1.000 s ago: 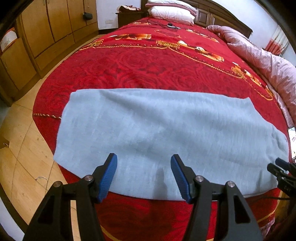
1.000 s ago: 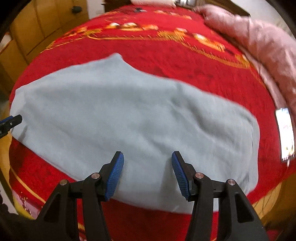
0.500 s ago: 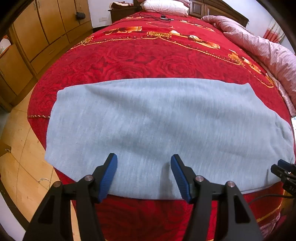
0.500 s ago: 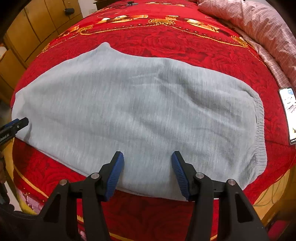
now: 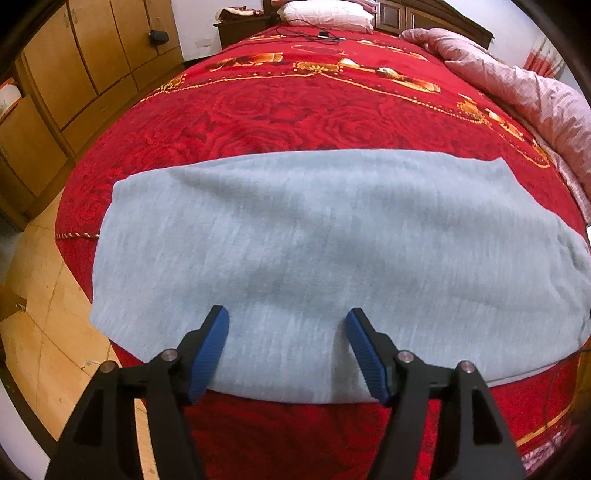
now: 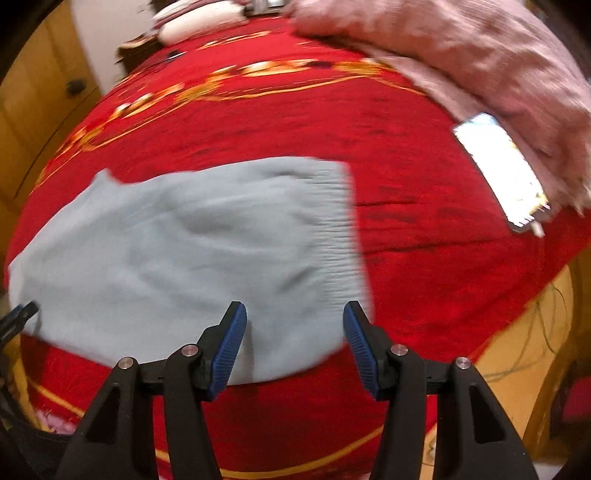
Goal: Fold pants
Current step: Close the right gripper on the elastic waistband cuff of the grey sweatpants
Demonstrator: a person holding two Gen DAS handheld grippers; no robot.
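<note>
Light grey pants lie flat across the foot of a red bed, folded lengthwise into one long band. Their leg end is at the left in the left wrist view. The ribbed waistband shows at the right end in the right wrist view, which is blurred. My left gripper hovers open over the near edge of the pants, holding nothing. Open too, my right gripper hangs above the near waistband corner of the pants. The left gripper's tip peeks in at the far left edge.
A lit phone lies on the red bedspread right of the waistband. A pink quilt is heaped along the right side, pillows at the head. Wooden cabinets and wood floor are left of the bed.
The right gripper has swung right, so the waistband and phone now sit nearer the middle of its view. The left gripper shifted slightly. Both stayed open.
</note>
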